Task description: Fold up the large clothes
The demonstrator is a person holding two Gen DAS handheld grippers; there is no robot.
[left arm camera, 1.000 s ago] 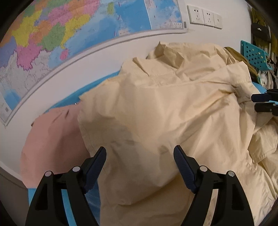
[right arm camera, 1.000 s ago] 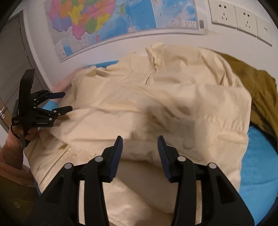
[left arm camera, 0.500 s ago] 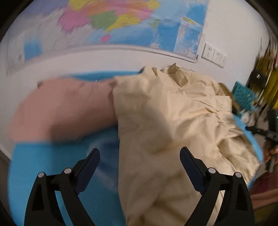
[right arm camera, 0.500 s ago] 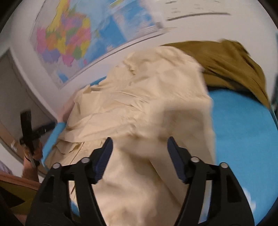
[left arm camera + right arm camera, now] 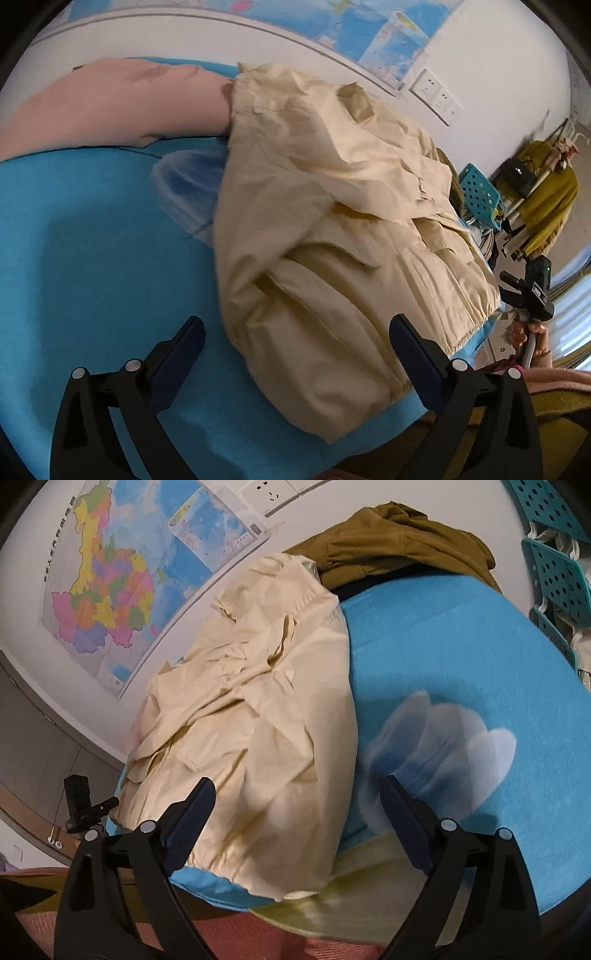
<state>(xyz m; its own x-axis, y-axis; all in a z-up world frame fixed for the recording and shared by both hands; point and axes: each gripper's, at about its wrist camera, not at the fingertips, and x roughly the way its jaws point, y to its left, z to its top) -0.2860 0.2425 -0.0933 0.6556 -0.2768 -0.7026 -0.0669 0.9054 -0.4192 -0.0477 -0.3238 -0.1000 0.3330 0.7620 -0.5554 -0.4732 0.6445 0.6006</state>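
Note:
A cream jacket (image 5: 332, 236) lies crumpled and partly folded on the blue cloth (image 5: 92, 240), its hem near the front edge. My left gripper (image 5: 295, 328) hovers over the jacket's near left corner. Its jaws are opening, and the pads touch nothing. In the right wrist view the same jacket (image 5: 251, 709) fills the left half. My right gripper (image 5: 297, 786) stands above the jacket's near right hem, its jaws also opening with no fabric pinched. The right gripper (image 5: 504, 286) also shows at the far right of the left wrist view, held by a hand.
A pink garment (image 5: 110, 107) lies at the back left by the wall, an olive one (image 5: 388, 546) at the back right. Teal perforated plastic chairs (image 5: 554, 572) stand to the right, along with a rack of clothes (image 5: 546, 199). A map (image 5: 110, 590) hangs on the wall.
Both grippers have drawn back from above the jacket toward its near corners and rolled. Both pairs of jaws stand wider than before. The jacket now lies flatter on the blue cloth.

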